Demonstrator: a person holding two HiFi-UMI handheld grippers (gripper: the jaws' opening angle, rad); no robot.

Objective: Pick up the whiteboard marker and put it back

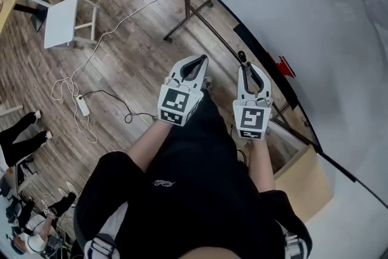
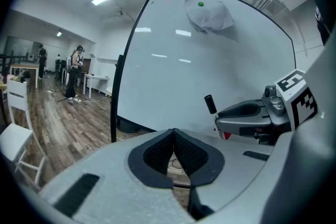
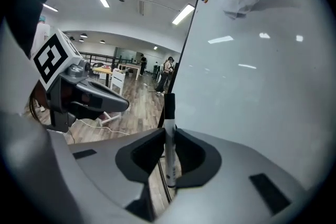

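Note:
The whiteboard marker point(image 3: 169, 134), white-bodied with a black cap, stands upright between the jaws of my right gripper point(image 3: 169, 131), which is shut on it. In the head view its black cap point(image 1: 242, 57) pokes up past the right gripper point(image 1: 248, 67), close to the whiteboard's point(image 1: 291, 3) dark lower edge. My left gripper point(image 1: 193, 63) is beside it on the left, over the floor. Its black pads point(image 2: 157, 152) meet at the tips with nothing between them. From the left gripper view the marker's cap point(image 2: 210, 104) and the right gripper point(image 2: 249, 115) show in front of the whiteboard point(image 2: 173, 60).
The board's black stand legs point(image 1: 189, 18) spread over the wood floor. A white chair point(image 1: 60, 18) and a cable with a power strip point(image 1: 82, 106) lie to the left. A light wooden box point(image 1: 303, 176) sits under the board. A red object point(image 1: 285, 67) lies at the board's lower edge. People stand in the distance point(image 2: 77, 73).

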